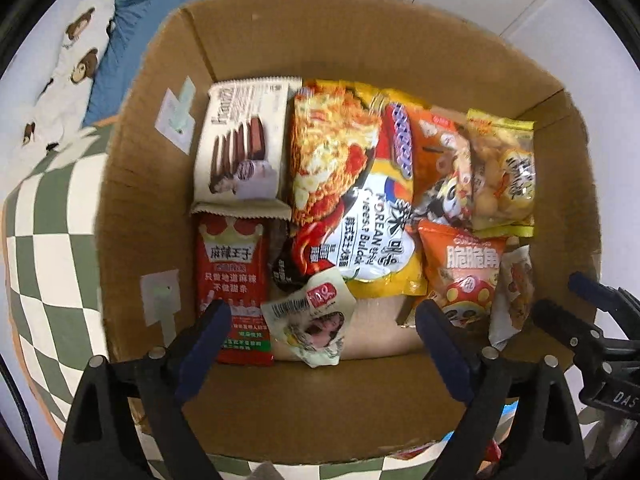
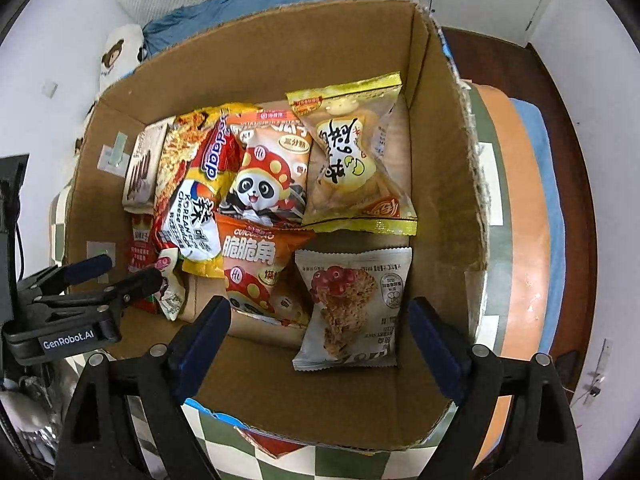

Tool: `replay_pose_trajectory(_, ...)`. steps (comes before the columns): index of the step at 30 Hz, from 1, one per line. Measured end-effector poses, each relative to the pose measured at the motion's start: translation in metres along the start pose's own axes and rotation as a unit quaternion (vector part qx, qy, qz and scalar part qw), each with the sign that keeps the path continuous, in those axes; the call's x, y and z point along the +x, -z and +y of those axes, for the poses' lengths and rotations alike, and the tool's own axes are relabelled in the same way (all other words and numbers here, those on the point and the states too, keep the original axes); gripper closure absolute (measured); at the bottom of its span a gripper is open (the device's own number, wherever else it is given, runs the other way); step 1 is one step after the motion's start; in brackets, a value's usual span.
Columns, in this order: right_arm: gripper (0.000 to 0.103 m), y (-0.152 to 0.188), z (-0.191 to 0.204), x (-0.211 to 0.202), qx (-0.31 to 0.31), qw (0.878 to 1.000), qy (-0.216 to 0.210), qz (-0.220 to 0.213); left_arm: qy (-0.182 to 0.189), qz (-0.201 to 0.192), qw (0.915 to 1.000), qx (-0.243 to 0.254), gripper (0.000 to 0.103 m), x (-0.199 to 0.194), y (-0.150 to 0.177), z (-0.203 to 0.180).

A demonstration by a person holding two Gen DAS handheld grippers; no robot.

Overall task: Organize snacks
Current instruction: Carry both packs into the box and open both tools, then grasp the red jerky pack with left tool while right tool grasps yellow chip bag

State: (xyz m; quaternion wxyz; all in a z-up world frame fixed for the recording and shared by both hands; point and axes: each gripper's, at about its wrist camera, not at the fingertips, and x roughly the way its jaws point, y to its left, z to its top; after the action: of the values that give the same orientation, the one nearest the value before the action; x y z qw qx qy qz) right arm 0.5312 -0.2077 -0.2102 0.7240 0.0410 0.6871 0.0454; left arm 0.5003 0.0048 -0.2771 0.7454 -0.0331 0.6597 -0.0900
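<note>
Both tools stand spread with nothing between the fingers: the left tool (image 1: 322, 330) above the small white packet (image 1: 312, 320) at lower centre, the right tool (image 2: 320, 332) above the grey oat packet (image 2: 354, 308). Both packets already lie inside the cardboard box (image 2: 280, 60). Lift the tools straight up, without catching the wrappers.

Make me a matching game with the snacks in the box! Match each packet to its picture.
Things:
1. white wafer packet
2. red packet
3. orange packet
4. grey-white packet

Pictures:
A. a panda in a spotted hat
B. a crown at the top
C. brown wafer bars
D. an oat cluster with red berries

Pairs: 1-C, 2-B, 3-A, 4-D. All four lie inside the cardboard box.
</note>
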Motion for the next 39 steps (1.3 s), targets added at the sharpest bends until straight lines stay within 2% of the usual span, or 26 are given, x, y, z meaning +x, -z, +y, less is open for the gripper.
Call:
replay_pose_trajectory(4, 0.011, 0.008, 0.002, -0.010, 0.004, 1.000, 0.009, -0.028, -0.031, -0.042, 0.9986, 0.002, 0.009, -0.021, 0.010, -0.002)
replay_pose_trajectory(6, 0.007, 0.012, 0.002, -0.016, 0.008, 0.999, 0.013, -0.042, -0.032, -0.072, 0.9969, -0.001, 0.009, -0.034, 0.018, -0.003)
replay_pose_trajectory(11, 0.007, 0.028, 0.010, -0.037, 0.002, 0.996, 0.026, -0.087, -0.049, -0.125, 0.9910, 0.002, 0.009, -0.058, 0.033, -0.008)
replay_pose_trajectory(17, 0.007, 0.049, 0.020, -0.062, -0.004, 0.989, 0.044, -0.142, -0.060, -0.169, 0.9838, 0.004, 0.009, -0.085, 0.052, -0.013)
replay_pose_trajectory(26, 0.007, 0.094, 0.033, -0.103, -0.002, 0.976, 0.042, -0.212, -0.069, -0.233, 0.9699, 0.007, 0.009, -0.129, 0.100, -0.017)
replay_pose_trajectory(32, 0.007, 0.126, 0.039, -0.128, 0.006, 0.971, 0.017, -0.238, -0.073, -0.255, 0.9640, 0.011, 0.009, -0.151, 0.129, -0.023)
replay_pose_trajectory(37, 0.007, 0.156, 0.027, -0.131, 0.035, 0.973, -0.024, -0.227, -0.071, -0.240, 0.9676, 0.031, 0.009, -0.139, 0.152, -0.033)
replay_pose_trajectory(39, 0.007, 0.168, 0.013, -0.122, 0.056, 0.975, -0.041, -0.210, -0.075, -0.216, 0.9722, 0.051, 0.009, -0.121, 0.158, -0.043)
